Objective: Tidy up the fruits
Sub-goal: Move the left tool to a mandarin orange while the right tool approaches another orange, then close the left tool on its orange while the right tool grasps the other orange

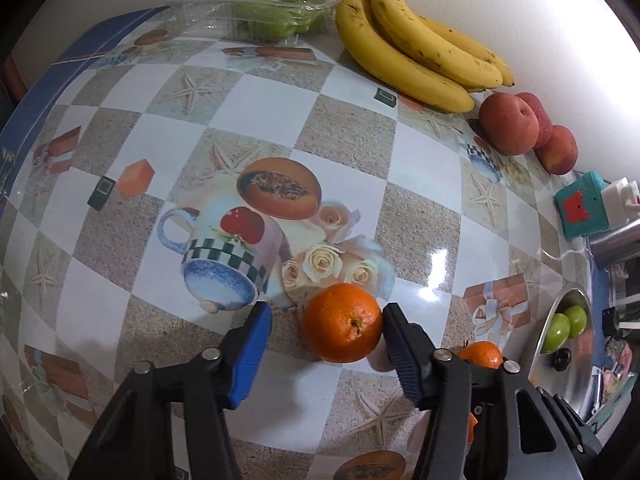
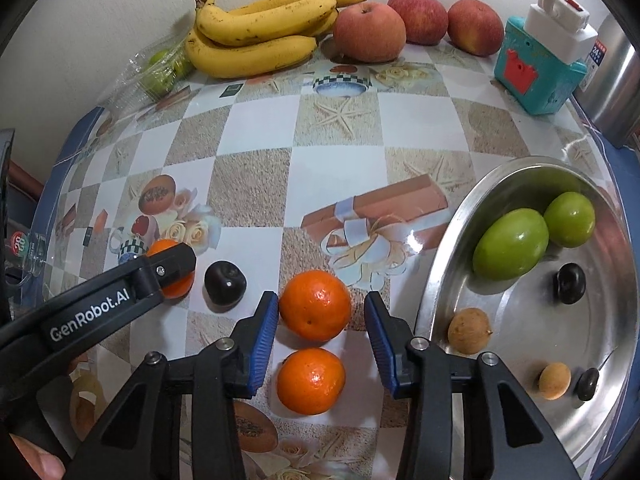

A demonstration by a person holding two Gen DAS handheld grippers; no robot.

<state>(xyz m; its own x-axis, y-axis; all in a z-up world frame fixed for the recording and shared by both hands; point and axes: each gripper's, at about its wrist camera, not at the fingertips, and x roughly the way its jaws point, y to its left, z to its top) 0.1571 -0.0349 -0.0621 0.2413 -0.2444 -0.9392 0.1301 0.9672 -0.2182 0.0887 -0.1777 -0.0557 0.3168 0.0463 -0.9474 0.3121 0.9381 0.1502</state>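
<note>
Two claws, left [image 1: 326, 354] and right [image 2: 320, 342], each stood half-open astride a tangerine [image 1: 342, 328] [image 2: 315, 305] on the tabletop [image 2: 256, 136], neither gripping, so each probably needed centring before squeezing gently toward the steel bowl [image 2: 448, 248].

White letters on the black arm of the left gripper [image 2: 170, 270] say "GenRobot.AI". You can read them in the right wrist view. A label on the shiny metal pot [image 2: 614, 92] at the far right edge shows "24" with tiny marks beside it that are too small to read. At the left edge, a round red and green sticker [image 2: 20, 243] has white marks like numbers, but they are too blurry to read.
</note>
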